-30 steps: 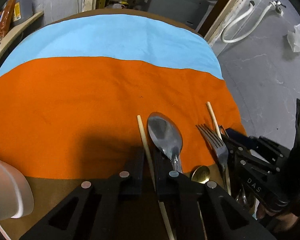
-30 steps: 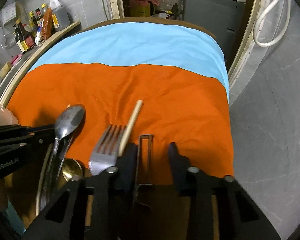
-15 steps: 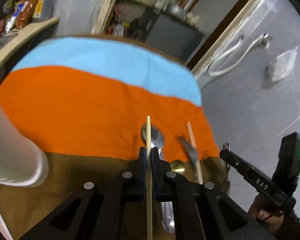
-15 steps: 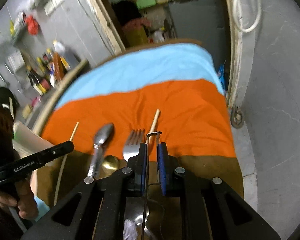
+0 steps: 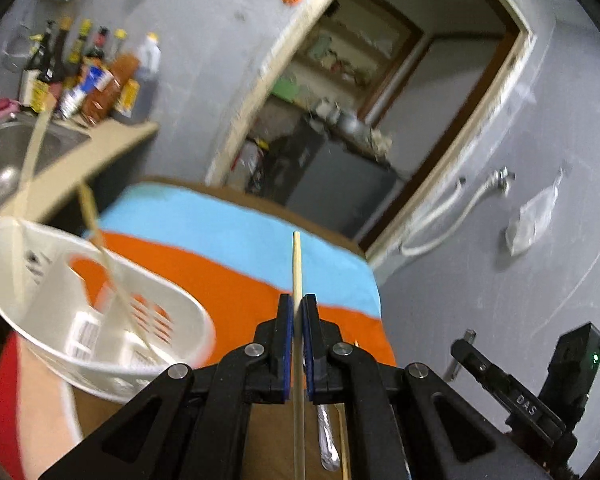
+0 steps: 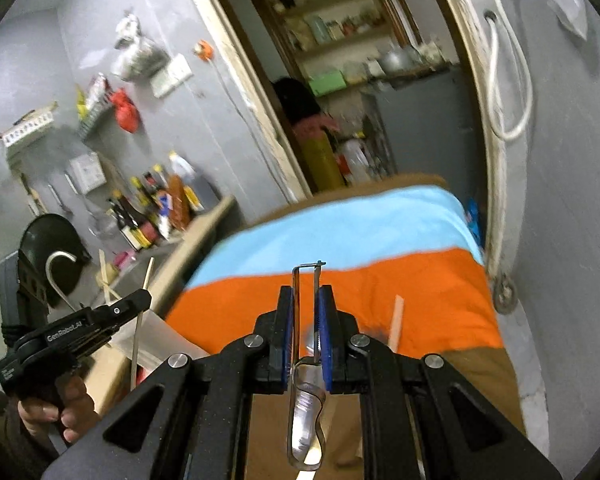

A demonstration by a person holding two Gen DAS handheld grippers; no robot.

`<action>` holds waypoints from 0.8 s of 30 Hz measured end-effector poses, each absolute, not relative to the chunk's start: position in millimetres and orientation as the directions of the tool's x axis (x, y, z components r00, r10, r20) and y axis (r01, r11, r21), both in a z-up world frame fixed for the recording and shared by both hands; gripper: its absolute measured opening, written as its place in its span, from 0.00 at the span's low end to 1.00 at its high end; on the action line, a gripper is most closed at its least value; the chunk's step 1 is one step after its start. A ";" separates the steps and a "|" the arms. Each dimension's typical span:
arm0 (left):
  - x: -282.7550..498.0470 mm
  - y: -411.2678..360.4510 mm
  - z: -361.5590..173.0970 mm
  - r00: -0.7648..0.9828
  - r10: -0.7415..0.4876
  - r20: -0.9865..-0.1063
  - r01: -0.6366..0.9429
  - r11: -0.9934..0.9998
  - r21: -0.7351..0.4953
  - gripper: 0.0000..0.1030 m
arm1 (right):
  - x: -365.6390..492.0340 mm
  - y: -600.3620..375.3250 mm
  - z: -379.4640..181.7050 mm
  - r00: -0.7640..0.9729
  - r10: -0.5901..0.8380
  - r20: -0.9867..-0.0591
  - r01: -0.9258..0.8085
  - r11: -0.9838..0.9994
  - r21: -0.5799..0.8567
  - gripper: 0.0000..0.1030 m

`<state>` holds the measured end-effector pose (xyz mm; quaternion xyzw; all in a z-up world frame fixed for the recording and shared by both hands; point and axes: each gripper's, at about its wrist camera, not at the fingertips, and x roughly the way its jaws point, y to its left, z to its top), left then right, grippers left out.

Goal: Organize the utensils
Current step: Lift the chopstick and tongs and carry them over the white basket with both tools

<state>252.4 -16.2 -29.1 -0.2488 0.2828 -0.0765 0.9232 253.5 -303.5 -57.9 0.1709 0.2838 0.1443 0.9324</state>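
Between the blue pads of the left gripper [image 5: 297, 326] a wooden chopstick [image 5: 297, 268] is clamped, its long axis running straight ahead along the fingers, tip forward and up, tail passing back under the gripper. Ahead and to the left of that gripper sits the white utensil caddy [image 5: 172, 320], lower than the chopstick's tip, with two other chopsticks [image 5: 108, 264] already leaning in its compartments. That is the relation the next move seems to hinge on: the caddy lies on the left gripper's side, so the left hand looks much the nearer, and the stick would likely have to tip from pointing forward to pointing down before it drops into a slot.

The right gripper [image 6: 306, 320] is pressed shut on a thin metal peeler [image 6: 305, 400], whose wire frame sticks out forward beyond the pads and whose handle trails back beneath them. Seen from the right wrist, the left gripper [image 6: 140, 300] and its chopstick are off to the left, with the caddy beyond, only partly visible. Below both grippers lies the orange and blue cloth [image 6: 400, 288], where another chopstick [image 6: 396, 322] remains just right of the right gripper's fingers
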 end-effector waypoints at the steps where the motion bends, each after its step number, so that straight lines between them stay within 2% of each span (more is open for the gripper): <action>1: 249.3 -3.9 -21.8 0.843 -0.265 -0.468 -0.008 0.863 -0.504 0.05 | 253.5 -295.4 -49.6 0.803 0.374 -0.464 -0.184 0.896 0.404 0.10; 12: 244.2 100.8 11.5 0.938 -0.055 -0.343 -0.128 0.864 -0.487 0.05 | 256.7 -202.3 14.8 0.836 0.464 -0.291 -0.337 0.854 0.396 0.10; 18: 253.8 141.6 7.0 0.955 0.029 -0.294 -0.177 0.855 -0.488 0.05 | 260.8 -153.9 24.1 0.840 0.492 -0.230 -0.389 0.840 0.377 0.10; 24: 271.3 154.1 -10.0 0.961 0.060 -0.269 -0.183 0.868 -0.461 0.05 | 263.6 -122.9 13.1 0.851 0.489 -0.193 -0.407 0.845 0.348 0.10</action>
